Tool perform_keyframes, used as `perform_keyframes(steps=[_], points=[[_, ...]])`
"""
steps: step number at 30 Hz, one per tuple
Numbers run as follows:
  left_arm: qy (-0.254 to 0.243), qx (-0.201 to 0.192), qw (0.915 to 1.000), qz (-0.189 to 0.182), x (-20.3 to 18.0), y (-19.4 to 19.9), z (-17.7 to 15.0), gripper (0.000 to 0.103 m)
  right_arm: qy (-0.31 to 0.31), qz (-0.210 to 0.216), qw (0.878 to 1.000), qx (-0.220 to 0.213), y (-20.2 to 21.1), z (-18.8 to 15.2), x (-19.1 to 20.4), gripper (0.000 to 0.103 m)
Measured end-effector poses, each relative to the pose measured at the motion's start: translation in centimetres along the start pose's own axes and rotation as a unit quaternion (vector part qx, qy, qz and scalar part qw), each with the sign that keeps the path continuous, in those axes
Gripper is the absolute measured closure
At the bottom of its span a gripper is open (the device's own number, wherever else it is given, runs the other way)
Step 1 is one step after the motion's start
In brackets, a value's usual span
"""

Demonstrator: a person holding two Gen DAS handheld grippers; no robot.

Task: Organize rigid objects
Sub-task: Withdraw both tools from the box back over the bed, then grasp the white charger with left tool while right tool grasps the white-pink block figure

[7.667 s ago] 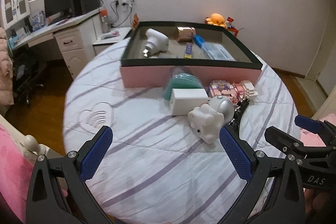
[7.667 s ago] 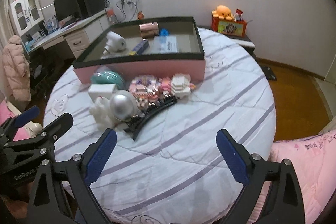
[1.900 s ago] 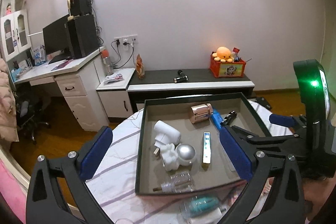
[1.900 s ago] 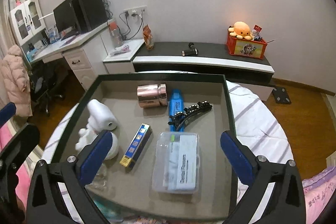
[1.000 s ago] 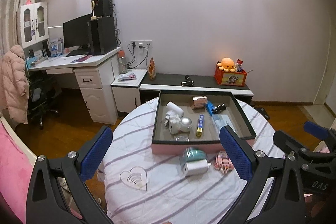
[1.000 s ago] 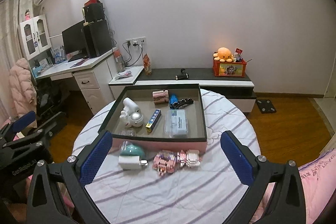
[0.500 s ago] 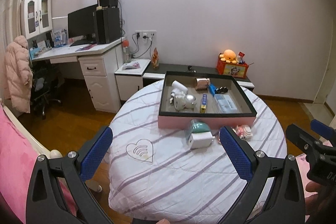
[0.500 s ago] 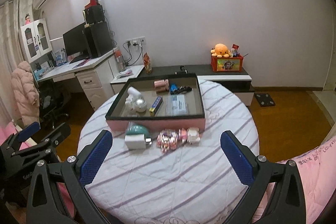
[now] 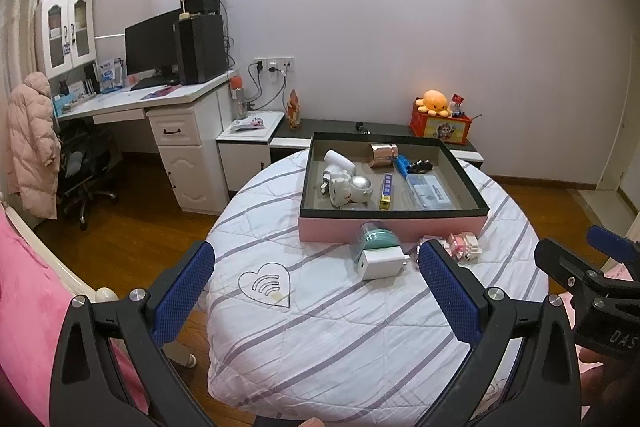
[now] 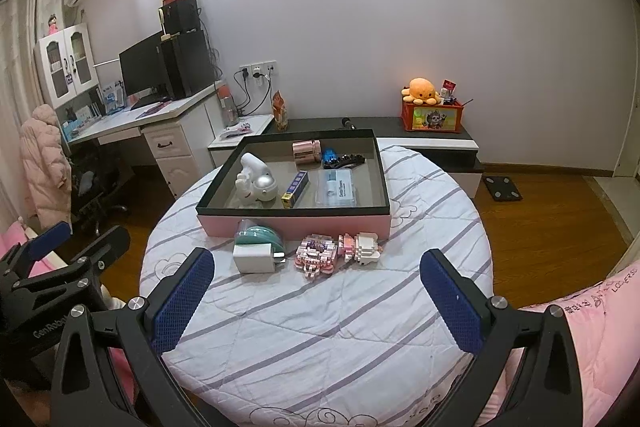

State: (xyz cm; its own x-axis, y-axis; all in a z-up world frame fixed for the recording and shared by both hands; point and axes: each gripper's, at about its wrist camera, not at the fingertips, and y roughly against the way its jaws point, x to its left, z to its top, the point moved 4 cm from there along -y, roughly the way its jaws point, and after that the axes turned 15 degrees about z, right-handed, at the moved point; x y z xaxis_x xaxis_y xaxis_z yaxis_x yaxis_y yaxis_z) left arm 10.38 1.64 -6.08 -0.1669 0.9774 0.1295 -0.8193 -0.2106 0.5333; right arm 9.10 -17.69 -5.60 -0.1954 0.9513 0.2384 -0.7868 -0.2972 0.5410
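Both tongs are held spread wide and nothing is gripped: the left tongs [image 9: 316, 287] and the right tongs [image 10: 318, 295] are raised above the near edge of the round counter [image 10: 320, 327], which is draped in a white cloth with purple stripes.

The pink box [image 10: 296, 221] with its dark rim is taken as the landmark; it is set toward the far side of the counter. Inside it are seen a white astronaut figure [image 10: 256, 183] with a silver helmet at the left, a rose-gold cylinder [image 10: 306, 149] at the far wall, a black hair clip [image 10: 344, 159] beside that, a blue-and-yellow stick [image 10: 295, 189] in the middle, and a clear plastic case [image 10: 337, 189] to the right.

Outside the box, just before its near wall, a teal round case [image 10: 258, 233] is touched by a white charger plug [image 10: 256, 258] lying in front of it. To the right of these, pink block figures [image 10: 336, 251] are laid, also near the box's front wall.
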Motion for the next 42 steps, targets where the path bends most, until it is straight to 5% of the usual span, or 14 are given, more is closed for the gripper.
perform_keyframes(steps=[19,28,42], points=[[-0.039,0.107,0.9929,-0.037,-6.6,-10.6,-4.8,0.000,-0.021,-0.028,0.992,0.121,-9.6,-4.6,-6.5,0.000],[-0.041,0.142,0.9879,-0.047,-10.2,-15.1,-5.9,0.000,-0.031,-0.041,0.989,0.142,-12.9,-5.1,-9.2,0.000],[0.001,0.162,0.9831,-0.086,-9.2,-16.8,-6.5,0.007,-0.029,-0.031,0.988,0.146,-16.3,-4.0,-11.3,0.002]])
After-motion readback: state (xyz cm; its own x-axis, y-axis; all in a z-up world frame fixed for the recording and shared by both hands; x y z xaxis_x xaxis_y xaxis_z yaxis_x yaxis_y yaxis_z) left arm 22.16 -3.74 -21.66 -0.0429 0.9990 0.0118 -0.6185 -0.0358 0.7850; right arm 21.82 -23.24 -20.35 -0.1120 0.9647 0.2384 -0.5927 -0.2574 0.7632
